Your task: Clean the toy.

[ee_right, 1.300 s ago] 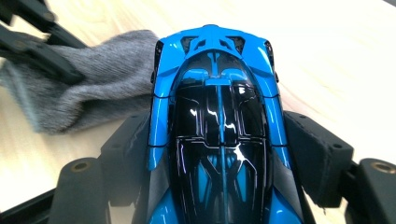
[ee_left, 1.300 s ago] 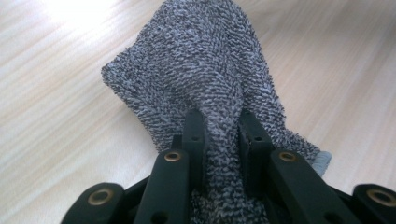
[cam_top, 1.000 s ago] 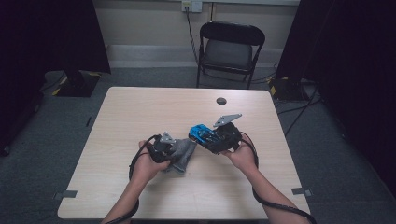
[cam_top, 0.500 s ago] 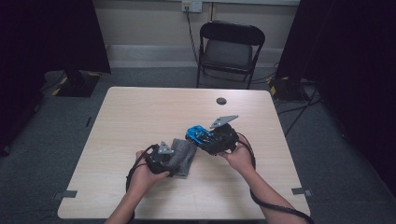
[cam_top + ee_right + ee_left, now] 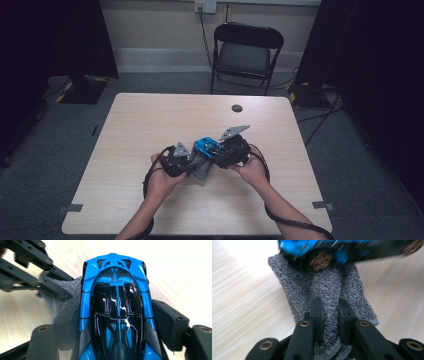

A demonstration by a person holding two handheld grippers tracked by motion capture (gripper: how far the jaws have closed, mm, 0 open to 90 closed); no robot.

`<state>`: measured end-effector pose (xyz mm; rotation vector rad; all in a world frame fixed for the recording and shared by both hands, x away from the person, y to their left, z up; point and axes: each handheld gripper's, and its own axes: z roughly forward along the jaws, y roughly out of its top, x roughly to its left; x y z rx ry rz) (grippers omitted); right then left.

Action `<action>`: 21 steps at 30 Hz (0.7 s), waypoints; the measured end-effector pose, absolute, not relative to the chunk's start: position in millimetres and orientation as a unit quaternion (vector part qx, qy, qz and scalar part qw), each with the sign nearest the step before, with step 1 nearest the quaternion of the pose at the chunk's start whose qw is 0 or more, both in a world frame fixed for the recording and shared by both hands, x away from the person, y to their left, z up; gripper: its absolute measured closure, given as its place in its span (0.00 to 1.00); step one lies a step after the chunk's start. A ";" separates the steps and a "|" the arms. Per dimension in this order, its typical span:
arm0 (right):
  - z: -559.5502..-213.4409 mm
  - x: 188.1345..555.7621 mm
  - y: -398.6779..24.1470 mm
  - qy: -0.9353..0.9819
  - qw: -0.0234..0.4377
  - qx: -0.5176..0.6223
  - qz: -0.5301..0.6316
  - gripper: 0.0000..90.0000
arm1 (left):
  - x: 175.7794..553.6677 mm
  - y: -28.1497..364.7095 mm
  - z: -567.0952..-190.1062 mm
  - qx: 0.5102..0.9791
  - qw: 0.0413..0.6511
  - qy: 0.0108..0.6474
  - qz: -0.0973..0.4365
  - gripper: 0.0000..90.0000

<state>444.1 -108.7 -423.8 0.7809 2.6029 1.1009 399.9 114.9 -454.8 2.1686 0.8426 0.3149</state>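
A blue and black toy car point(image 5: 117, 302) is clamped by its sides in my right gripper point(image 5: 117, 315), above the middle of the table point(image 5: 150, 120). Under the car's nose hangs a grey knitted cloth point(image 5: 324, 290). My left gripper point(image 5: 329, 306) is shut on a fold of it. Its jaws have just been closing with the cloth between them. In the high view the left gripper point(image 5: 187, 162) and the right gripper point(image 5: 210, 150) meet nose to nose, with the car point(image 5: 205, 146) over the cloth point(image 5: 202, 171). The left gripper's black linkage point(image 5: 37, 277) appears beside the car.
A small black round object point(image 5: 236, 108) lies on the far part of the table. A black folding chair point(image 5: 245, 55) stands behind the table. Cables trail from both grippers past the person's forearms to the near edge.
Half a second ago the left hand sat a little nearer the person; it is now back up beside the car. The right hand with the car has barely shifted.
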 end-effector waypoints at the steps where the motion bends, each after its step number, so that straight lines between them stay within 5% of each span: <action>1: -424.2 444.8 -109.2 0.882 0.100 0.266 0.375 0.31 | 399.4 112.2 -453.7 0.852 0.392 0.326 0.119 0.86; 21: -423.2 451.8 -105.5 0.874 0.102 0.281 0.382 0.31 | 384.5 69.4 -453.1 0.858 0.425 0.280 0.067 0.86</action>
